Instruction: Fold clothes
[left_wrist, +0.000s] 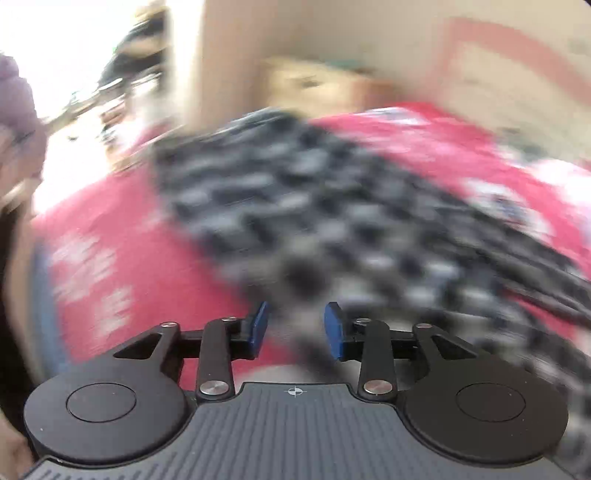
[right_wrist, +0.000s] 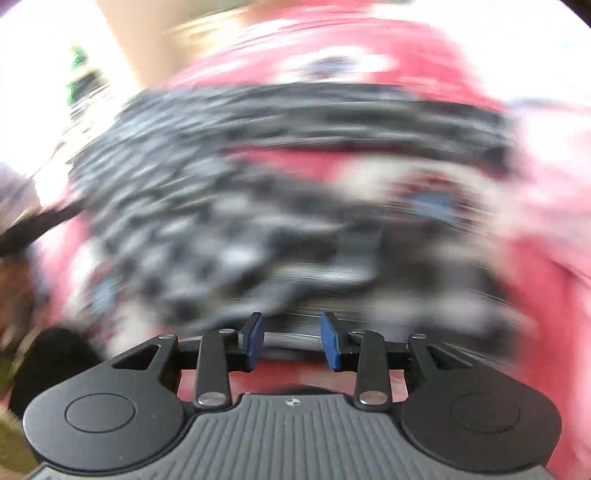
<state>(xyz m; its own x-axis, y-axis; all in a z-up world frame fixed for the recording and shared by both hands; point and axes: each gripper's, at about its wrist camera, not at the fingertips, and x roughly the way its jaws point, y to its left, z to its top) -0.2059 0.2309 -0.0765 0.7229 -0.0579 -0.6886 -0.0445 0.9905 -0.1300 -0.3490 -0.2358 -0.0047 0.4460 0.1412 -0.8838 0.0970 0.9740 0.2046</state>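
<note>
A: OK, both wrist views are heavily motion-blurred. What's readable?

B: Left gripper (left_wrist: 295, 332): blue pads (left_wrist: 258, 328) apart, a clear gap between them, nothing in it. Right gripper (right_wrist: 291, 341): same, pads (right_wrist: 330, 341) spread, nothing clamped.

A: Garment?

B: Black-and-white checkered garment (left_wrist: 314, 206) lies on a red patterned cover (left_wrist: 110, 229). From the left wrist it runs diagonally from upper left toward lower right, and its near edge sits just ahead of the fingertips. From the right wrist it (right_wrist: 207, 206) fills the middle of the frame, with a dark banded edge (right_wrist: 351, 114) along the far side.

A: Contact?

B: Can't tell for either gripper, too smeared. Cloth looks close to both tips.

A: Background?

B: Cardboard box (left_wrist: 317, 85) behind the cover, probably a second, larger carton (left_wrist: 498, 66) with red print at right. Bright, blown-out area at left.
</note>
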